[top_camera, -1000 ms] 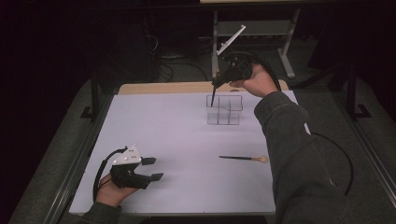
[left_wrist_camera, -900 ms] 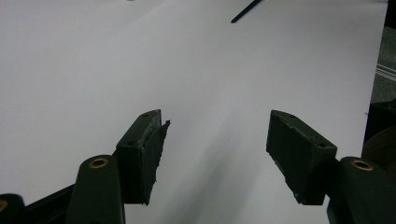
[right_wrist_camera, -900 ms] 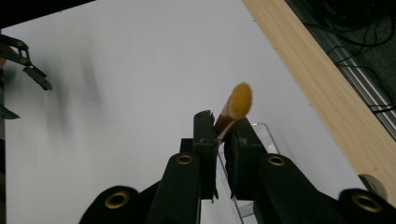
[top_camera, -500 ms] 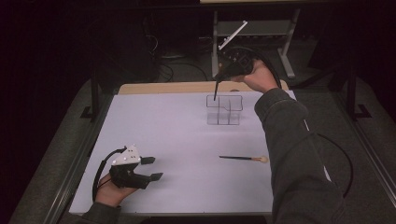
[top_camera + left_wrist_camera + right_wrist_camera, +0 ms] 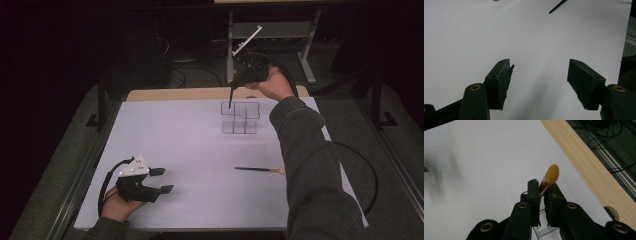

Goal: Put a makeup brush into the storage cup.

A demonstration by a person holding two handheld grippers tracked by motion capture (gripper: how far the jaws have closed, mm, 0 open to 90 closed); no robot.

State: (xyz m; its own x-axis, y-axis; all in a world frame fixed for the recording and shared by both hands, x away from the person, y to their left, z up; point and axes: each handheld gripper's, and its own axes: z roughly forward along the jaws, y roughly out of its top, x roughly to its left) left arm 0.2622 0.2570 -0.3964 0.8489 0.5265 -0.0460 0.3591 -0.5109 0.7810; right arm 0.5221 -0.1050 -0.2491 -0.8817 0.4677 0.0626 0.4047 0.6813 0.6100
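A: Where was the brush seen, and how was it held?

B: A slim black-handled make-up brush with an orange bristle tip was pinched between the fingers of the right gripper, which were nearly closed on its neck. In the right gripper view the bristle end was pointed up past the fingertips; in the high view the dark handle was hung downward, its long axis close to upright.

A: And what lay under it?

B: The clear plastic organiser with square compartments, placed in the upper middle of the high view, near the back of the white-topped bench. The handle's lower end was seen at the top left of the organiser, about at its rim; whether it was already inside a compartment could not be told. A straight drop was judged to be the next move, so that alignment was what counted.

A: The other hand?

B: The left gripper was held low at the lower left, its fingers spread wide with nothing between them. A second dark brush with a pale tip was lain flat on the bench at the centre right, its axis left to right, closer to the right arm's sleeve.
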